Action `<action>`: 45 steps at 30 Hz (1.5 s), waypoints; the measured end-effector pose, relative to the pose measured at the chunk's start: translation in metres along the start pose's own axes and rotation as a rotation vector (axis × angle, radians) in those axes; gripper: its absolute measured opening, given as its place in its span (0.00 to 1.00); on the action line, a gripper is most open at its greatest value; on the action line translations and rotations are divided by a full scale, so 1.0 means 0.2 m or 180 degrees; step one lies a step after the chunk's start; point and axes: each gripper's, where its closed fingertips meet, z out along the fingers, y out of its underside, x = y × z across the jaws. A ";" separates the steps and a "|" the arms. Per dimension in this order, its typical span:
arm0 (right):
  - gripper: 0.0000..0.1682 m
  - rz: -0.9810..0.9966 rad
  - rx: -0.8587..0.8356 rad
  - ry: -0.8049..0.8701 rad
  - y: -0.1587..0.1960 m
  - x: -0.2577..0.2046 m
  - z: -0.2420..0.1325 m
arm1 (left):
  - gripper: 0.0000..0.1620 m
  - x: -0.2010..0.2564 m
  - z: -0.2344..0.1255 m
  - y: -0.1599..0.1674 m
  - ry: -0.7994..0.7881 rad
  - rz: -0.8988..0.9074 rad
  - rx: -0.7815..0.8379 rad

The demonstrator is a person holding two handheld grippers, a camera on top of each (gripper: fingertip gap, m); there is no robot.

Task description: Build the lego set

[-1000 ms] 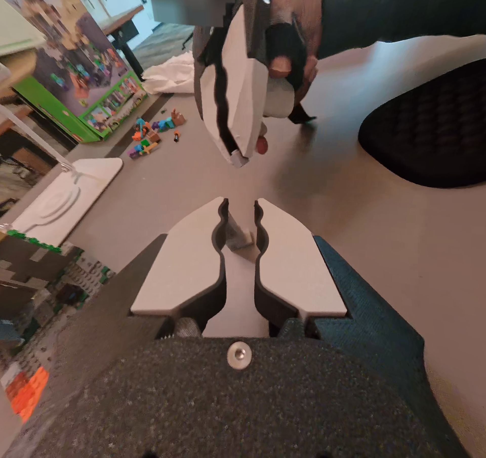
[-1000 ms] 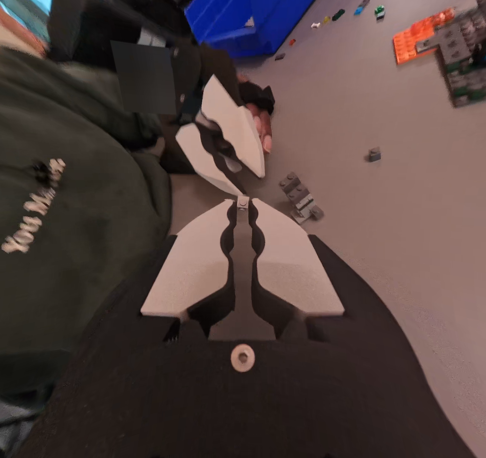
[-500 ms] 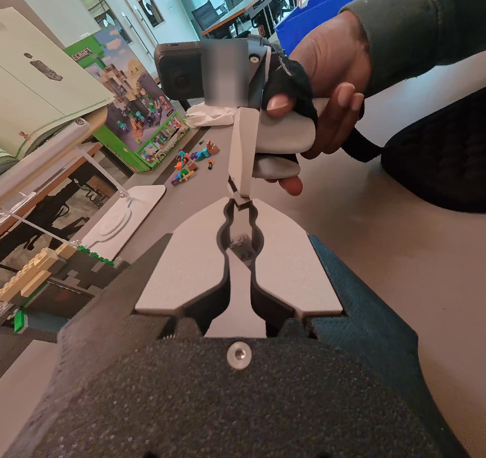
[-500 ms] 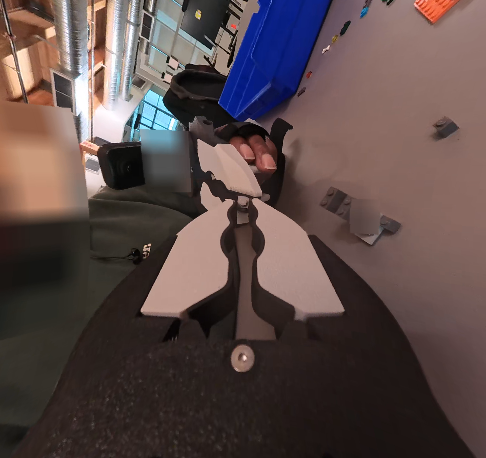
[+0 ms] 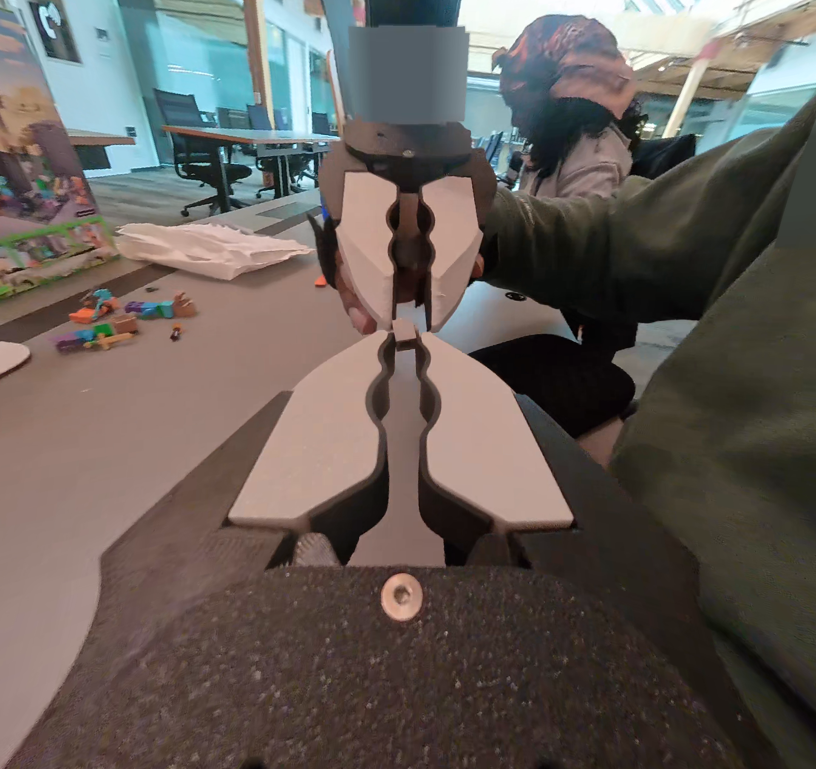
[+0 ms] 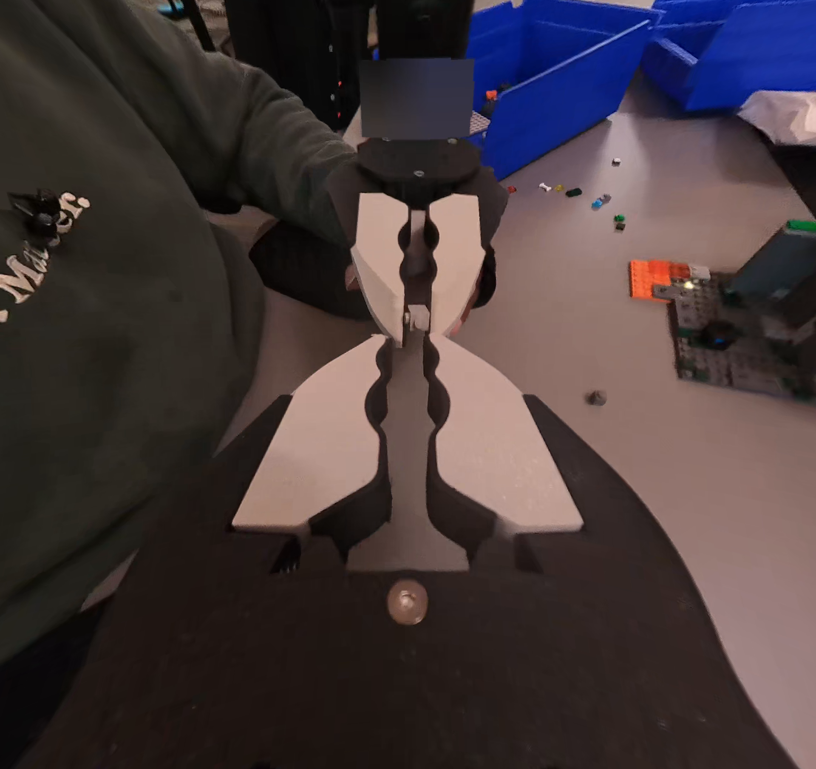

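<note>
Meeting tip to tip above the table (image 5: 132, 416), the left gripper (image 5: 405, 341) pinches a small grey brick (image 5: 405, 335); the right gripper (image 6: 408, 341) pinches a pale brick (image 6: 418, 317).

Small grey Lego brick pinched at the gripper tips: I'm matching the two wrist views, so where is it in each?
Left wrist view: the small grey Lego brick sits at centre, between the left gripper's own fingertips, just under the right gripper.
Right wrist view: the brick lies just above centre, in the far gripper's tips.
Shared landmark: the grey tabletop behind both.
</note>
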 end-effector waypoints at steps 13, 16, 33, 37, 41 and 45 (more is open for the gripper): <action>0.04 0.0009 0.0001 -0.0171 -0.06 -0.02 0.02 | 0.05 0.04 -0.01 -0.02 0.0091 0.0077 0.0073; 0.06 0.0010 -0.0018 -0.0195 -0.06 -0.03 0.02 | 0.05 0.04 -0.01 -0.02 0.0115 0.0060 0.0086; 0.04 -0.0154 -0.0531 0.0009 0.00 0.05 -0.01 | 0.15 -0.08 -0.05 0.07 -0.0240 0.0244 -0.0387; 0.04 -0.0282 -0.1105 0.0118 0.10 0.17 -0.02 | 0.16 -0.26 -0.11 0.24 -0.0795 0.0472 -0.1135; 0.04 -0.0330 -0.1687 0.0016 0.24 0.25 0.02 | 0.21 -0.30 -0.09 0.44 -0.0889 0.0414 -0.1778; 0.04 -0.0386 -0.2082 -0.0098 0.34 0.29 0.08 | 0.21 -0.35 -0.04 0.51 -0.0977 0.0473 -0.1978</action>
